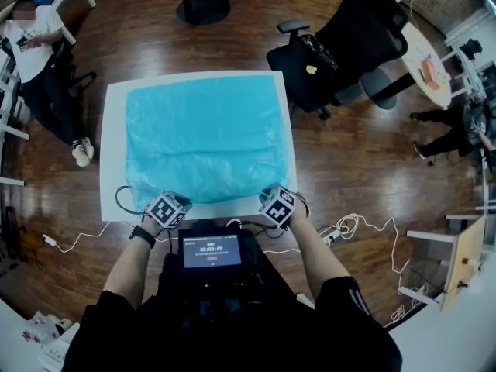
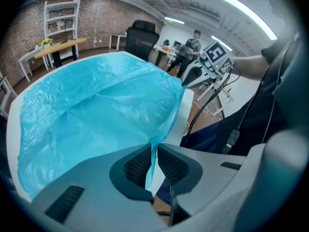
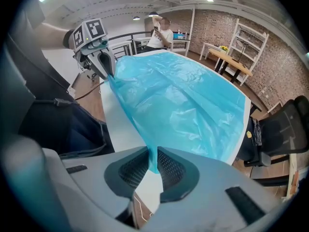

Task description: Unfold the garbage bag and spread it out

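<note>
The garbage bag (image 1: 205, 134) lies spread almost flat on the white table (image 1: 114, 161), with its near corners at the table's near edge. Your left gripper (image 2: 152, 158) and right gripper (image 3: 151, 158) each stand slightly apart, a corner of film loose in the gap. If you pull away fast, clinging film may follow the pads and rumple that edge.
</note>
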Demonstrator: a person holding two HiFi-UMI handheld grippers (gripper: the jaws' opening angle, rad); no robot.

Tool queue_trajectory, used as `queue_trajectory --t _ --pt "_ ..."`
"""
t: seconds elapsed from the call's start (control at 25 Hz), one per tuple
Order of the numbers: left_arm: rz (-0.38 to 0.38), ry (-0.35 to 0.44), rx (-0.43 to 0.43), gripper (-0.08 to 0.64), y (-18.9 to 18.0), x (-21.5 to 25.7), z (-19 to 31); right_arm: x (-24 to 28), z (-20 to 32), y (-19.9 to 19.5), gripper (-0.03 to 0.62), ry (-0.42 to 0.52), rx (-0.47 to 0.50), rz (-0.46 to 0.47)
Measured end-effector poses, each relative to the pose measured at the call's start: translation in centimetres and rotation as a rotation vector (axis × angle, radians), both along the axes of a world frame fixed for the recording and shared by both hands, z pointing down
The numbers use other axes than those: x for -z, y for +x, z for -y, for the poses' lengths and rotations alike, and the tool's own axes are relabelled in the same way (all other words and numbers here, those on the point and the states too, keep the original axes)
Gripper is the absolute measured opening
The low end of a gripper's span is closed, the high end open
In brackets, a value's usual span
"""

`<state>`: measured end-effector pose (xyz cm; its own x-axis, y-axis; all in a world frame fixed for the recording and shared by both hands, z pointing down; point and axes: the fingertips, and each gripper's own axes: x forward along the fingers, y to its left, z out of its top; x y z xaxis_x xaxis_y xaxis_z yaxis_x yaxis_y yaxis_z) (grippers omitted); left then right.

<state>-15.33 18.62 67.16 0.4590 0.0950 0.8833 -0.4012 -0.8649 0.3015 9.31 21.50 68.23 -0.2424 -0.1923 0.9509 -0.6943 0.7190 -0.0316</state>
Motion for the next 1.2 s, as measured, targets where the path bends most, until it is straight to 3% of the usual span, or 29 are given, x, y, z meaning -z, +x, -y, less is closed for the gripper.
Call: queue_trajectory --t 0.2,0.48,0.84,1.2 --pt "0.017 -0.012 0.012 0.049 -0.5 -0.6 0.0 0.0 -0.3 0.1 0.092 -0.010 -0.017 0.018" --pt "0.023 -0.024 0.040 0.052 -1.1 -1.2 0.4 0.7 -0.3 0.2 0.183 -0.020 -0.066 0.086" --pt "0.012 -0.024 0.058 0.064 -1.1 -1.2 0.9 4.2 0.1 0.3 0.212 0.008 -0.138 0.181" --pt "-0.081 -0.004 0.091 0.104 -1.0 2.7 1.5 8.6 0.2 0.0 0.239 0.044 -0.162 0.278"
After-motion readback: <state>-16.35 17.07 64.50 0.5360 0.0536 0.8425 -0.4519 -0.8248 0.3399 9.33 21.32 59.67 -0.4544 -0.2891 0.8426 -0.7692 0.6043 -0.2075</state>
